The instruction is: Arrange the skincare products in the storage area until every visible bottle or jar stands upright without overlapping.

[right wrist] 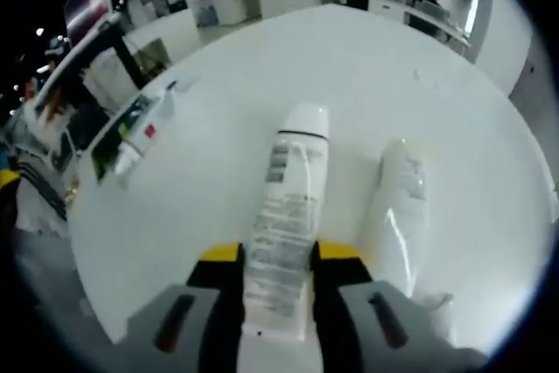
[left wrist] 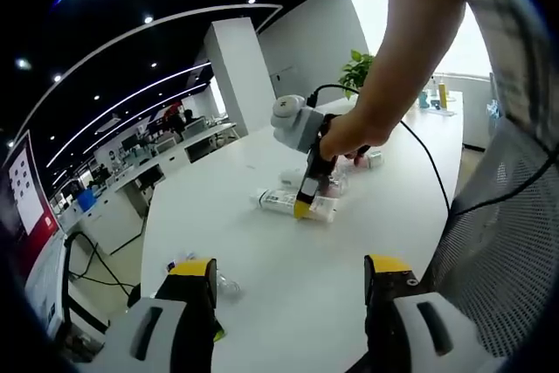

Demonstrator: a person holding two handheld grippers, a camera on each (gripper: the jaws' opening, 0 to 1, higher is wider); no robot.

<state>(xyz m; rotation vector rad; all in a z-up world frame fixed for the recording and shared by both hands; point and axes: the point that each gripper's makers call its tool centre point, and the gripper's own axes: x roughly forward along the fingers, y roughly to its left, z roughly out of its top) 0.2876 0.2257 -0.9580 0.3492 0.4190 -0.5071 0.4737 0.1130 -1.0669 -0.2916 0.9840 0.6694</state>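
Gripping lying bottle: right tool (second bottle beside); left tool wide, empty.

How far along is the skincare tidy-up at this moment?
Early. Nothing clearly stands upright yet. In hand: the right tool has its jaws around a white tube lying flat. Left: a second white bottle lies beside it, more products sit nearby, and the left tool is open, idle.

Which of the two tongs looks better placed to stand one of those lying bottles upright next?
The right tongs, probably. Their jaws sit on either side of a lying white bottle, with a second white bottle beside it. The left tongs hang open over bare white table, well back from the bottles.
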